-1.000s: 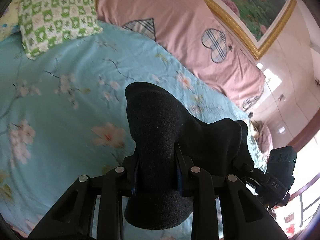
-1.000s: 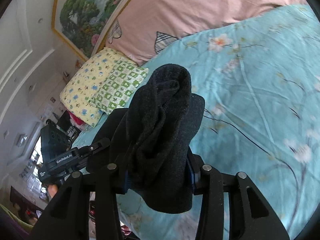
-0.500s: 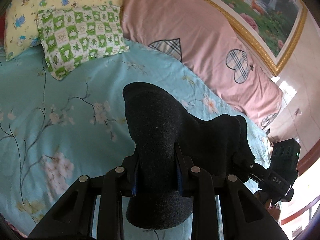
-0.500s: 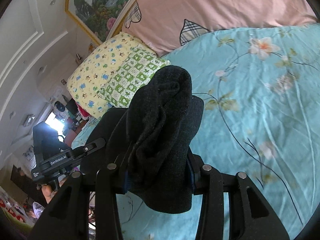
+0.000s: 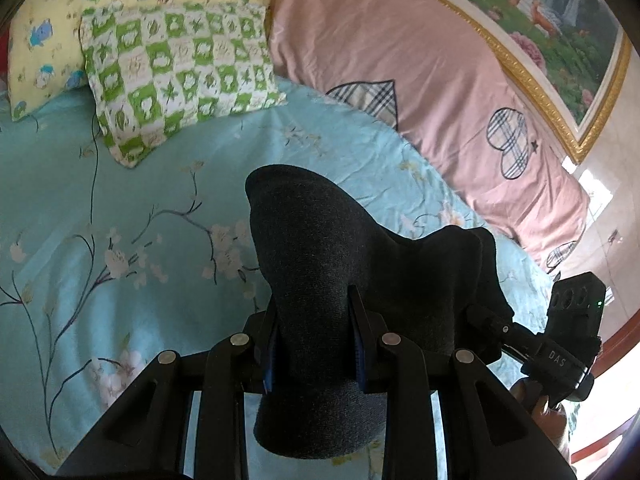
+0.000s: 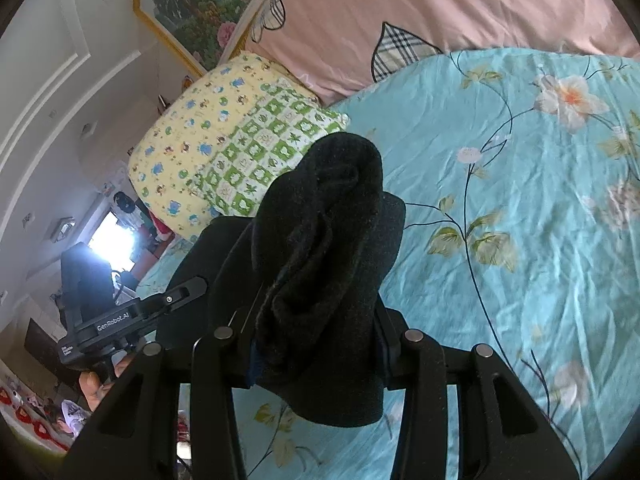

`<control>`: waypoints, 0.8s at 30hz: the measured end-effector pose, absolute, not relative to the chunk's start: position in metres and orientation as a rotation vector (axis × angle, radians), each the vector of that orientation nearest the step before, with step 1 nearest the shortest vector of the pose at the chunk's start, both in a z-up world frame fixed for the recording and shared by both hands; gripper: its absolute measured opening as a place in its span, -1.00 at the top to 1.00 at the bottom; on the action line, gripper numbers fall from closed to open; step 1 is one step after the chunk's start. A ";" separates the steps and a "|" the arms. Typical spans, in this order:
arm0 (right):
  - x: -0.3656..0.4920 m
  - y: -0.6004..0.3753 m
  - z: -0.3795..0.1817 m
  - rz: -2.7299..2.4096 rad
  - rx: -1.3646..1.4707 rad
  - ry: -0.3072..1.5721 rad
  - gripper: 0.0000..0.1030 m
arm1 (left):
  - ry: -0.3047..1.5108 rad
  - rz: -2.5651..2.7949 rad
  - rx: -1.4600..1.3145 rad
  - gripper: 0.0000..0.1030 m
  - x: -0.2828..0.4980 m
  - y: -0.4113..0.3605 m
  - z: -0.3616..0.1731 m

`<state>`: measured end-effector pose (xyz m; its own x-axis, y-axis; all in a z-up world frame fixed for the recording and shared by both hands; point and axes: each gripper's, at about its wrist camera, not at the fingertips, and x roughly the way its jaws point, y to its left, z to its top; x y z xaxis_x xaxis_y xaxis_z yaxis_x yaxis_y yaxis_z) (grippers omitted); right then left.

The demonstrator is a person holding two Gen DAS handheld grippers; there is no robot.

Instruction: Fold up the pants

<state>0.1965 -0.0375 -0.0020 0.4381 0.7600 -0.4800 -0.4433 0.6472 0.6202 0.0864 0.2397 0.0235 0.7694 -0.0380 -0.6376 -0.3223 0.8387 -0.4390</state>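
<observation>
The black pants [image 5: 320, 264] hang bunched between both grippers above the turquoise floral bedsheet [image 5: 120, 208]. My left gripper [image 5: 314, 340] is shut on a thick fold of the pants, which bulges up past the fingers and stretches right toward the other gripper [image 5: 560, 344]. In the right wrist view, my right gripper [image 6: 316, 352] is shut on another bunched fold of the pants [image 6: 320, 240], with the left gripper [image 6: 120, 320] at the lower left. The fingertips are hidden by cloth.
A green checked pillow [image 5: 176, 76] and a yellow cartoon pillow [image 5: 48, 40] lie at the head of the bed. A pink quilt [image 5: 420, 72] with plaid hearts lies along the wall. A gold-framed painting [image 5: 552, 32] hangs above. The bedsheet also shows in the right wrist view [image 6: 520, 220].
Both grippers have carried the pants toward the pillows and swung their view; the pillows now appear closer and larger. The grip on the pants is unchanged.
</observation>
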 end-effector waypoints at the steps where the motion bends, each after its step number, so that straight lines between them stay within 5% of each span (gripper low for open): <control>1: 0.199 -0.036 -0.004 0.775 0.434 0.824 0.13 | 0.692 0.164 -0.569 0.46 0.088 0.241 0.020; 7: 0.204 -0.031 -0.022 0.744 0.393 0.876 0.08 | 0.722 0.174 -0.581 0.39 0.090 0.247 -0.004; 16: 0.199 -0.047 -0.038 0.698 0.389 0.886 -0.10 | 0.726 0.219 -0.569 -0.04 0.080 0.246 -0.010; 24: 0.180 -0.057 -0.026 0.651 0.351 0.840 -0.12 | 0.734 0.261 -0.514 -0.12 0.063 0.233 -0.005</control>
<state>0.1804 -0.0572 -0.0255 0.4918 0.6560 -0.5726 -0.3908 0.7539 0.5281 0.0631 0.2328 -0.0052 0.7183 0.0496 -0.6940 -0.4001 0.8454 -0.3537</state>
